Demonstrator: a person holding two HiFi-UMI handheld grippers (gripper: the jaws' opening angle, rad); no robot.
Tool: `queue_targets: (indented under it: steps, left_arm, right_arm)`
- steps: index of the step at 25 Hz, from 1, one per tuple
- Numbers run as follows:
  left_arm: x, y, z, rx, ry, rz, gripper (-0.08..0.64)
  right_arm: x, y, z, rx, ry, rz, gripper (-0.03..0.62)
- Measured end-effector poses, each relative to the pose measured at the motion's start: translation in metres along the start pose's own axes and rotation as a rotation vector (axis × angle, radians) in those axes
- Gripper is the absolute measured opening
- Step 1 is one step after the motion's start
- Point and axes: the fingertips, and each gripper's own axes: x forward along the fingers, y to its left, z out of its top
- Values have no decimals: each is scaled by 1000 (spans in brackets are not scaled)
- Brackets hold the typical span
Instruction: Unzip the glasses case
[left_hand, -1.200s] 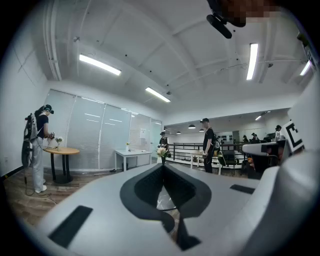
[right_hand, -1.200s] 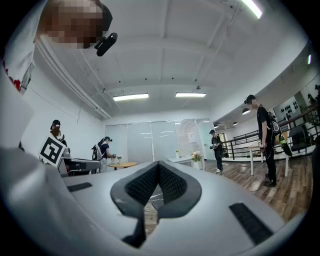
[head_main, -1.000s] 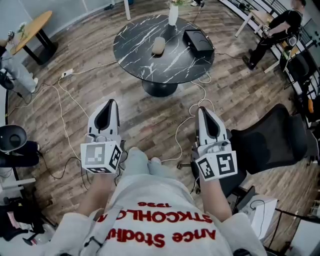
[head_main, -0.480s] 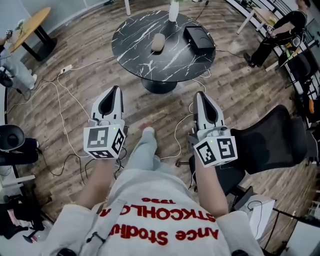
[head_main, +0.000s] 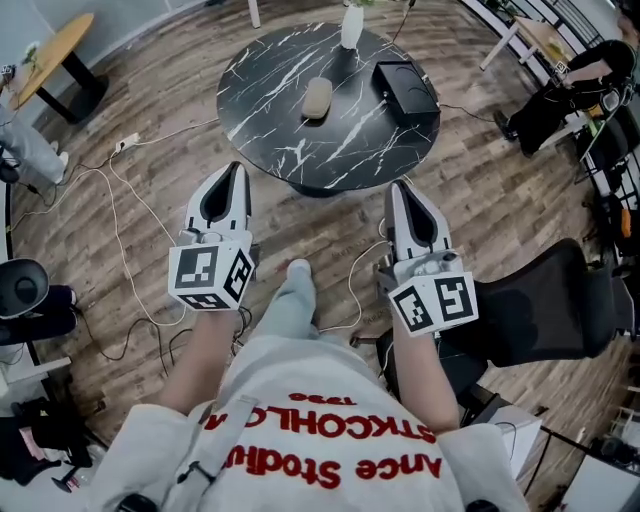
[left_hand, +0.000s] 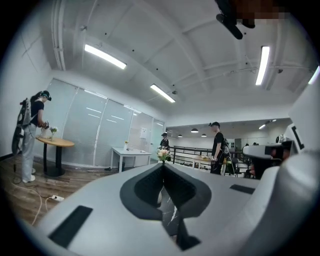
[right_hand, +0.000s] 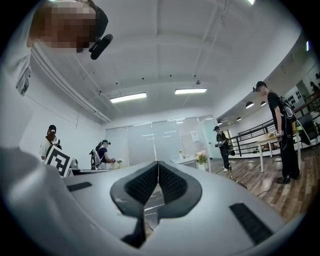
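A beige oval glasses case (head_main: 317, 97) lies on the round black marble table (head_main: 290, 140) ahead of me. Both grippers are held level in front of my body, well short of the table and touching nothing. My left gripper (head_main: 235, 166) has its jaws closed together with nothing between them, as the left gripper view (left_hand: 163, 165) also shows. My right gripper (head_main: 396, 186) is likewise shut and empty, its pads meeting in the right gripper view (right_hand: 158, 163). The case's zipper is too small to make out.
A black box (head_main: 405, 87) and a white vase (head_main: 351, 27) also stand on the table. White cables (head_main: 130, 250) trail over the wooden floor. A black office chair (head_main: 545, 300) is at my right, and a wooden side table (head_main: 55, 55) at far left. Other people stand around the room.
I have walked toward the marble table, which now lies closer and lower in the head view. Both grippers travelled forward with me, still shut and empty.
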Motion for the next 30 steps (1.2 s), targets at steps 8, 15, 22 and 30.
queue_targets:
  steps: [8,15,22,30]
  left_arm:
    - [117,46,4,-20,10,37,6]
    - [191,64,2,-14,32,32,6]
    - [254,83,-16,-29,63,113,7]
    - [333,86,-27,-50,61,212,7]
  right_arm:
    - [103,-58,6,-28,12,5,15]
    - [160,-104,4,-36,26,8,15]
    - [243,-154,-12,1,52,104,15]
    - [341,-204,-16,-16,99,308,15]
